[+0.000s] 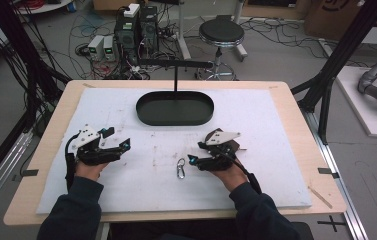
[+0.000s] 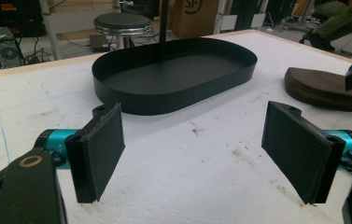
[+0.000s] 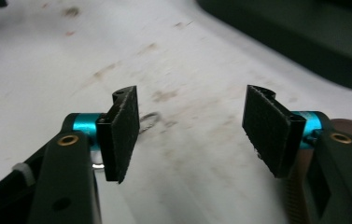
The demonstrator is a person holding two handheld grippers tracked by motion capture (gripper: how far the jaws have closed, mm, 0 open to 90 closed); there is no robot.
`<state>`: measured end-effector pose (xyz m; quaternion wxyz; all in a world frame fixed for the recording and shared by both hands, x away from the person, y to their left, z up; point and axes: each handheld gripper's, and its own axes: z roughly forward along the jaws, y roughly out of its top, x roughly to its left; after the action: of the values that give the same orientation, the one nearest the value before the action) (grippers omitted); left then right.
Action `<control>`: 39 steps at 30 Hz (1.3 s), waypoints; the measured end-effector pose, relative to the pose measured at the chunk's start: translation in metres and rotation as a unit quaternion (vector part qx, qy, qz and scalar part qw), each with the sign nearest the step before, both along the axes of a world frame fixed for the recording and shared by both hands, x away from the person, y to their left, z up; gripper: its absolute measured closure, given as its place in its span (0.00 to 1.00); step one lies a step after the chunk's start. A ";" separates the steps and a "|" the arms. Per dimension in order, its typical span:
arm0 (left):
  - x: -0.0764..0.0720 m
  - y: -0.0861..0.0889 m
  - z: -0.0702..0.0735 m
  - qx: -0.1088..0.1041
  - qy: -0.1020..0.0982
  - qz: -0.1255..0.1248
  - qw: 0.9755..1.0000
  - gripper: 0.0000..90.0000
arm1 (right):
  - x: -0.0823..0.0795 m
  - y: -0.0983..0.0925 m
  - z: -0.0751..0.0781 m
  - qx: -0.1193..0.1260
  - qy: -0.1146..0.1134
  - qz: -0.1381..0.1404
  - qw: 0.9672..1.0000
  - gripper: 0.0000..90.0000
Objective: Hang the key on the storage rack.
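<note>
Table (image 1: 51, 165) of pale wood is covered by a stained white mat (image 1: 276, 150); black oval tray (image 1: 175, 108) is set at its far middle. Carabiner (image 1: 180, 168) is seen nearer than the tray, just beside the right gripper (image 1: 191, 159), jaws apart, nothing held. Left gripper (image 1: 121, 142) is held wide, empty. Stool (image 1: 221, 33) and cables are seen beyond the tray.

One carabiner (image 1: 180, 168), one tray (image 1: 175, 108), one pouch (image 2: 325, 88)

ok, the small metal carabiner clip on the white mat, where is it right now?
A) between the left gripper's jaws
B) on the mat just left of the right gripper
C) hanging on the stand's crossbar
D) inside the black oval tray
B: in the high view the carabiner clip lies flat on the white mat, just left of the right gripper, nowhere near the black oval tray.
</note>
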<state>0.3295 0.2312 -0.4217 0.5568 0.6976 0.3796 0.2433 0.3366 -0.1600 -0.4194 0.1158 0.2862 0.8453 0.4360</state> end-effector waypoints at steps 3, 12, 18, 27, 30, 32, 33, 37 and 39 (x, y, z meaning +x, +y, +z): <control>0.001 0.000 0.000 0.002 0.002 -0.002 1.000 0.23 | -0.003 0.014 -0.008 -0.019 0.020 0.016 0.999 0.44; 0.000 0.000 0.000 0.002 0.002 -0.003 1.000 0.24 | -0.002 0.035 -0.023 -0.041 0.059 0.029 0.997 0.50; 0.000 0.002 -0.001 0.002 0.004 0.000 1.000 0.24 | -0.001 0.037 -0.025 -0.048 0.063 0.035 0.996 0.64; 0.000 0.003 -0.001 0.004 0.006 0.000 1.000 0.24 | 0.000 0.035 -0.023 -0.063 0.056 0.042 0.996 0.78; 0.000 0.003 -0.001 0.003 0.007 0.001 1.000 0.24 | 0.000 0.035 -0.023 -0.063 0.056 0.046 0.995 0.82; 0.000 0.003 -0.001 0.004 0.007 -0.001 1.000 0.24 | -0.001 0.036 -0.023 -0.067 0.050 0.046 0.995 0.85; 0.000 0.003 -0.001 0.004 0.007 -0.001 1.000 0.24 | -0.001 0.036 -0.023 -0.067 0.050 0.046 0.995 0.85; 0.000 0.003 -0.001 0.003 0.007 0.000 1.000 0.24 | -0.001 0.035 -0.021 -0.074 0.045 0.050 0.995 0.93; 0.000 0.003 -0.001 0.002 0.008 -0.001 1.000 0.24 | -0.001 0.035 -0.021 -0.075 0.042 0.053 0.995 0.94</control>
<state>0.3295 0.2341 -0.4229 0.5524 0.7009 0.3829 0.2385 0.3355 -0.1248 -0.4405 0.0783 0.2490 0.8939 0.3645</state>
